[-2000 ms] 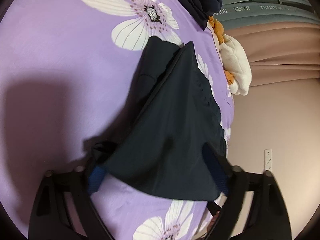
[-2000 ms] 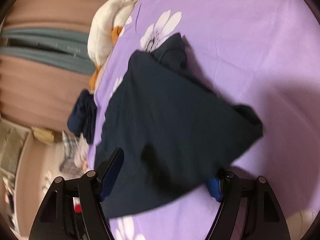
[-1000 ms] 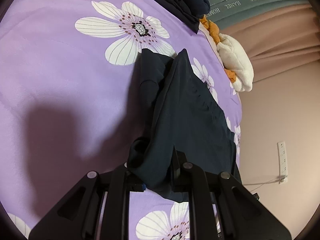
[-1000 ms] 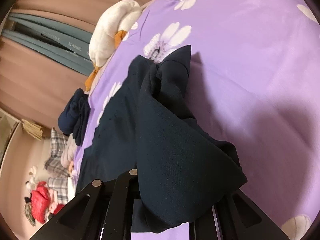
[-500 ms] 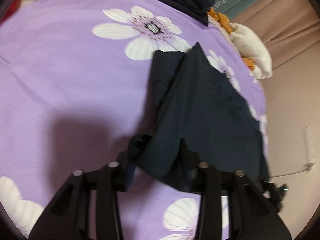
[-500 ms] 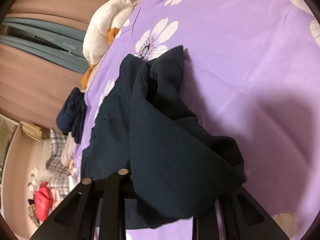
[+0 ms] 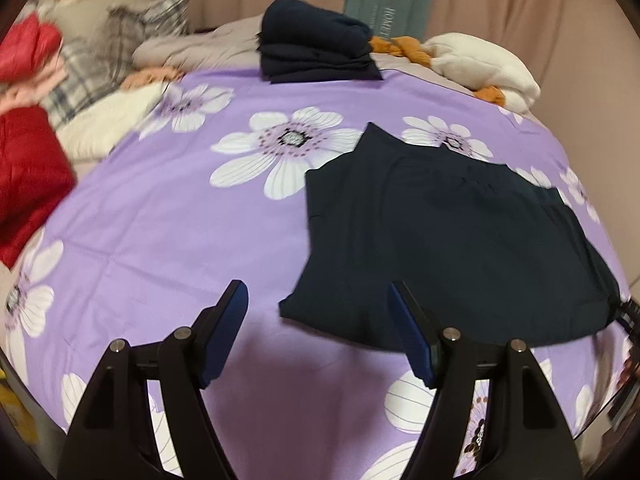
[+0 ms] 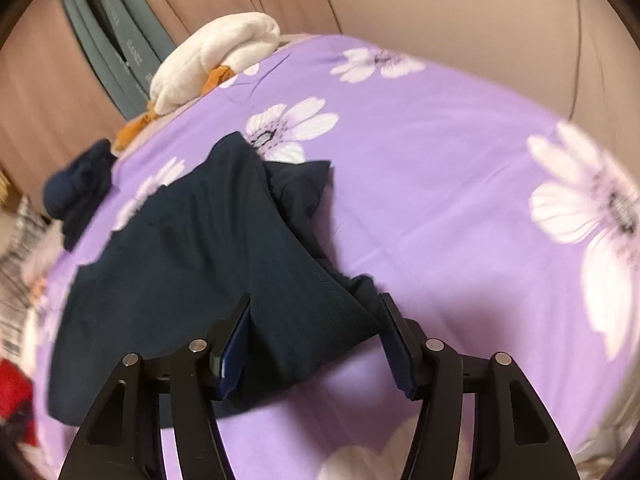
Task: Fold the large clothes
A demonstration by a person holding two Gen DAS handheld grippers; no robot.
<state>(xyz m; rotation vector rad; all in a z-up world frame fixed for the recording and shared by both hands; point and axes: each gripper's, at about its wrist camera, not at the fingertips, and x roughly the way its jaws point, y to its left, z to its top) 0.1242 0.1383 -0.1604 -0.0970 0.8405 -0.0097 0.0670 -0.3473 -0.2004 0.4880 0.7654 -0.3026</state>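
A dark navy garment [image 7: 452,240] lies folded on the purple flowered bedsheet [image 7: 160,232]. My left gripper [image 7: 320,320] is open and empty, just short of the garment's near left corner. In the right wrist view the same garment [image 8: 192,256] lies spread with a bunched fold near my right gripper [image 8: 316,328]. The right gripper is open, and the near fold of cloth lies loose between its fingers. A sleeve end [image 8: 304,184] sticks out to the right.
A folded navy stack [image 7: 316,48] sits at the far edge of the bed. A white and orange plush toy [image 7: 480,64] lies at the back right. Red clothing [image 7: 28,160] and plaid pillows [image 7: 100,68] lie at the left. Pink curtains [image 8: 60,60] hang behind.
Both grippers were shut on the navy garment and have opened and let it go. The garment now lies flat on the sheet. The left gripper has drawn back and tilted up.
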